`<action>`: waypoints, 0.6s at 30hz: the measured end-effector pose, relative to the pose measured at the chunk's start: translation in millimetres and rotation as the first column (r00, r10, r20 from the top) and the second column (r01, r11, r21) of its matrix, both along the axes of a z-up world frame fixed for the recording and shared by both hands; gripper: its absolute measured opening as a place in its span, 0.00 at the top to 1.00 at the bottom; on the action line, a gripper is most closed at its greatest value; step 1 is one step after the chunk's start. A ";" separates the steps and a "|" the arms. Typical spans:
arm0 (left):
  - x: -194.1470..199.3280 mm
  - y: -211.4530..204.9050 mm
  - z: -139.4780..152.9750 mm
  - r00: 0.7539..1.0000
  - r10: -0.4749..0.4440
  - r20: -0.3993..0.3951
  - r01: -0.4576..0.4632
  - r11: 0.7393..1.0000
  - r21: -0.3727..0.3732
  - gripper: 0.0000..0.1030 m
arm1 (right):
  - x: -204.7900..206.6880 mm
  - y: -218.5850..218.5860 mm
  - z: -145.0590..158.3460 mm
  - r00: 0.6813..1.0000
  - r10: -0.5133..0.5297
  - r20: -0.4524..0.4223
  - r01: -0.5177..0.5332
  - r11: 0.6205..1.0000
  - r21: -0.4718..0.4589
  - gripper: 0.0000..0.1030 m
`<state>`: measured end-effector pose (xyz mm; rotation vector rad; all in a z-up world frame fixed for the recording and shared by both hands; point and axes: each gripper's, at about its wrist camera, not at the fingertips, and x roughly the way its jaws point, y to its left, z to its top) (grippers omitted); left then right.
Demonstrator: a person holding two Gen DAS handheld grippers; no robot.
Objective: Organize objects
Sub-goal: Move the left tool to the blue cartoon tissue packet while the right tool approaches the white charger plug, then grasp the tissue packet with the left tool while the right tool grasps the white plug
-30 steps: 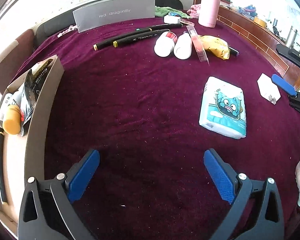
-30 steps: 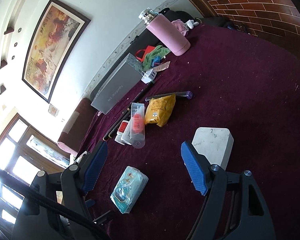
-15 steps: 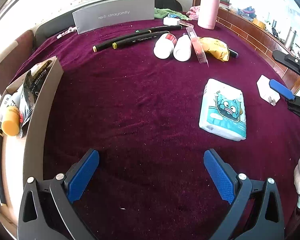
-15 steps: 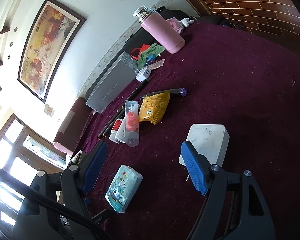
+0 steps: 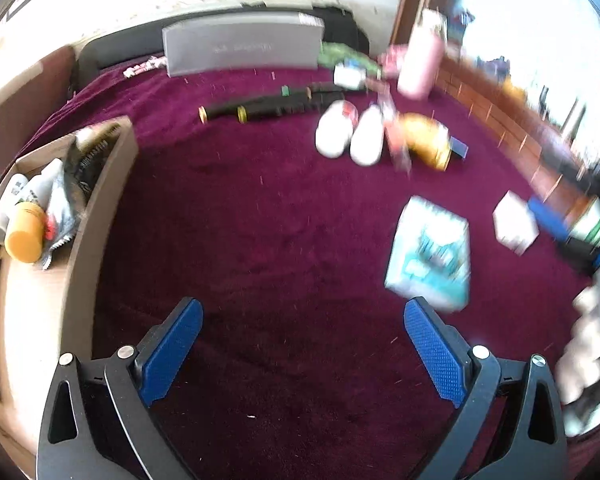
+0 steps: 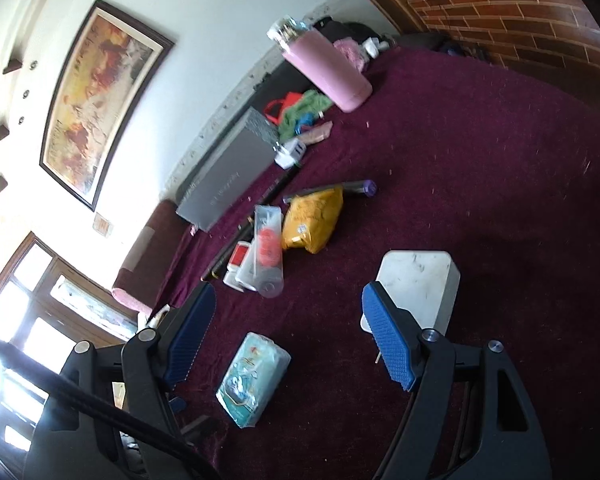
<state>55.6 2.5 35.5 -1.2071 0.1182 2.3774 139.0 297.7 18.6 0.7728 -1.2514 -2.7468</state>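
Note:
My left gripper [image 5: 302,316] is open and empty above the maroon cloth [image 5: 260,220]. A tissue pack [image 5: 430,256] lies just ahead of its right finger. My right gripper [image 6: 288,304] is open and empty; a white charger block [image 6: 420,284] lies just behind its right finger and also shows in the left wrist view [image 5: 514,224]. The tissue pack [image 6: 252,378] lies below between its fingers. Farther off lie two white bottles [image 5: 350,136], black markers [image 5: 268,106], a yellow snack bag [image 6: 312,220] and a clear tube [image 6: 266,248].
A cardboard box [image 5: 104,200] at the left holds an orange-capped bottle [image 5: 24,236] and packets. A grey box [image 5: 242,46] stands at the back. A pink flask [image 6: 326,70] stands at the back right beside a brick wall [image 6: 520,8].
The left wrist view is now blurred by motion and has shifted slightly toward the tissue pack. The right gripper has moved closer to the white charger block. Both grippers stay open.

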 end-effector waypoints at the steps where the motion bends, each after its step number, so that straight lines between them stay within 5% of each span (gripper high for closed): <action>1: 0.8 -0.5 7.3 1.000 0.006 -0.025 -0.006 1.000 0.006 0.04 | 1.6 0.3 1.5 1.000 -0.009 -0.005 0.009 1.000 0.007 0.26; 5: 2.1 22.0 23.1 0.992 -0.066 -0.109 0.059 0.996 -0.065 0.04 | 3.4 5.3 -0.6 0.999 -0.034 -0.002 0.034 0.999 -0.011 0.26; 9: 1.5 57.1 19.7 0.978 -0.178 -0.105 0.167 0.980 -0.103 0.04 | 2.8 7.6 -1.4 0.999 -0.049 0.009 0.049 0.999 -0.010 0.26; 18: -6.1 112.9 -11.2 0.964 -0.255 -0.080 0.233 0.949 -0.213 0.05 | -1.1 8.5 -3.5 0.999 -0.037 0.017 0.038 0.999 -0.011 0.26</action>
